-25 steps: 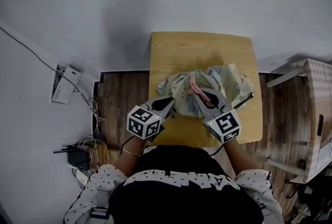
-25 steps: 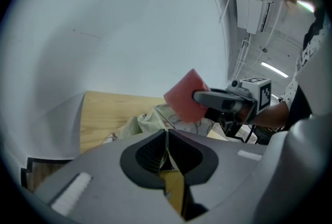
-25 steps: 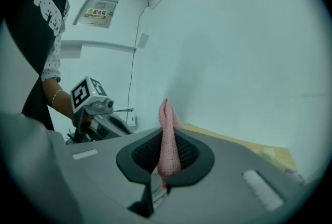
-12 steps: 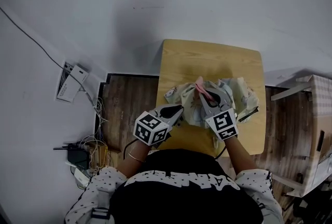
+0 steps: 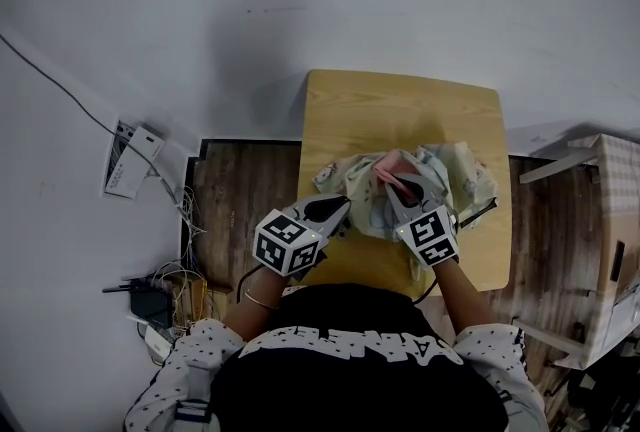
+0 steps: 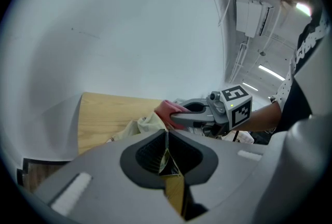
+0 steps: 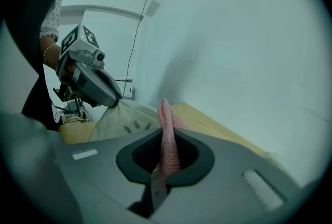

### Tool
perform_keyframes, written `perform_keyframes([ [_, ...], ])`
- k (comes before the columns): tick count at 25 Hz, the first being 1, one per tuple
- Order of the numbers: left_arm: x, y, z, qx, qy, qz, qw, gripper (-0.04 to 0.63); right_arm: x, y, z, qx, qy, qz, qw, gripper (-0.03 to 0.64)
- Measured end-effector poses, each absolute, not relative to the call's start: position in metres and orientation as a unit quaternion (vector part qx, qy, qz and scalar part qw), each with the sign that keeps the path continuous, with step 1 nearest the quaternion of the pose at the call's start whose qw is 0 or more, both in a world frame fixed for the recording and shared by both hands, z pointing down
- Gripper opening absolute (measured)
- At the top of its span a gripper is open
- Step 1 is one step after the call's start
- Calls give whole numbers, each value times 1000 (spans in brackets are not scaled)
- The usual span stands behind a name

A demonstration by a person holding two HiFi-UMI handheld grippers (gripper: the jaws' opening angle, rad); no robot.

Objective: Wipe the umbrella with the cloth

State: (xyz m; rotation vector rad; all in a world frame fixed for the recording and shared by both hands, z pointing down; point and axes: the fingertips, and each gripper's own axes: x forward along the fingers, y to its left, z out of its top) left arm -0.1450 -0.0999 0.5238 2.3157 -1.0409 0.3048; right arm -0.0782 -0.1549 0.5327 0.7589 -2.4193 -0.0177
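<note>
Lying crumpled on the wooden table (image 5: 400, 105), the umbrella (image 5: 455, 170) has its fabric pinched in the closed left gripper (image 5: 335, 210); the right gripper (image 5: 398, 188) is clamped on the pink cloth (image 5: 393, 163) atop it.

A light wooden table (image 5: 400, 110) is standing against a white wall (image 5: 300, 0) on dark plank flooring (image 5: 240, 190). A white power strip (image 5: 128, 160) is lying at the left, tangled cables (image 5: 170, 280) are bunching below it, and a cardboard box (image 5: 612, 220) is sitting at the right
</note>
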Motion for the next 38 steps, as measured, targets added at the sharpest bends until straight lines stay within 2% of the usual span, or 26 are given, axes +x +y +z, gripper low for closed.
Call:
perform_keyframes([
  [38,-148,-102,527,870,-384,114,287,21,-64,-61,568,244,-910,55,330,33],
])
